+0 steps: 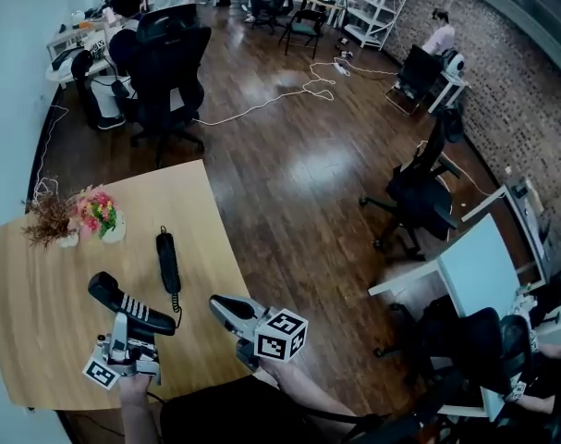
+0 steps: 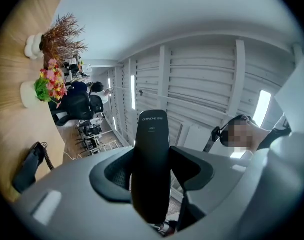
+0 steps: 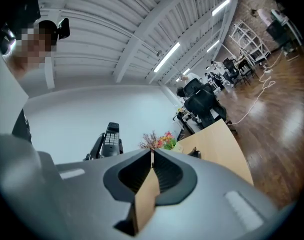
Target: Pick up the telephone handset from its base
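Left gripper view shows the handset (image 2: 150,156) standing upright between the jaws of the left gripper (image 2: 152,176). The jaws are part-way open and clamped on its two sides. Its top end rises well past the jaw tips.

Head view shows the handset lying crosswise in that gripper over the near part of the worktop (image 1: 40,294), apart from the base (image 1: 167,259). How high it is off the wood is hard to judge. The base lies near the right edge, about midway along it. A coiled cord (image 1: 176,309) runs from its near end toward the handset.

The right gripper (image 1: 223,307) sits at the right edge by the near corner. Its jaws are pressed together with nothing between them.

Flowers (image 1: 97,213) stand toward the far left corner.
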Action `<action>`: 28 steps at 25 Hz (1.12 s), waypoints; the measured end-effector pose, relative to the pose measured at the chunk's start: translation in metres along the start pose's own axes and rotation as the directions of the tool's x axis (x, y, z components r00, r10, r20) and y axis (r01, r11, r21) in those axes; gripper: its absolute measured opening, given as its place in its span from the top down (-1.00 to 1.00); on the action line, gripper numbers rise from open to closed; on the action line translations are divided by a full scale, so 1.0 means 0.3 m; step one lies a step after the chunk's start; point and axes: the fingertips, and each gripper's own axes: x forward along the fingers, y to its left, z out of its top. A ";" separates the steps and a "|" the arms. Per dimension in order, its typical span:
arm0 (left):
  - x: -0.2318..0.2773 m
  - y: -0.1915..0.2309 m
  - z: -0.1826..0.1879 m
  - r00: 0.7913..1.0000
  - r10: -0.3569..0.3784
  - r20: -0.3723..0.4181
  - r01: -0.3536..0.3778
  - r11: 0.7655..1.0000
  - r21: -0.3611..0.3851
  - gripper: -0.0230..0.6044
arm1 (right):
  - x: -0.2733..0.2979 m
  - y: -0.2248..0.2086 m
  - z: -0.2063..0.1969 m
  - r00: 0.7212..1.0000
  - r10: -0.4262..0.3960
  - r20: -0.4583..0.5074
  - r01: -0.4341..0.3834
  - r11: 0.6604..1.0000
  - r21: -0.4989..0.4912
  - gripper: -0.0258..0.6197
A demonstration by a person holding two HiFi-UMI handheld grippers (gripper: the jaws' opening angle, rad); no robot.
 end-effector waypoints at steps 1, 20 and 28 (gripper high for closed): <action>-0.010 -0.003 0.009 1.000 -0.009 -0.002 0.009 1.000 -0.013 0.18 | 0.016 0.019 -0.002 1.000 -0.004 0.006 0.004 1.000 0.000 0.86; -0.209 0.066 0.202 0.996 -0.066 -0.056 0.060 0.994 -0.096 0.19 | 0.180 0.279 -0.120 0.986 -0.164 0.026 0.166 0.983 -0.076 0.91; -0.222 0.089 0.252 0.998 -0.050 -0.042 0.047 0.996 -0.079 0.18 | 0.165 0.298 -0.154 0.979 -0.201 0.022 0.202 0.976 -0.085 0.91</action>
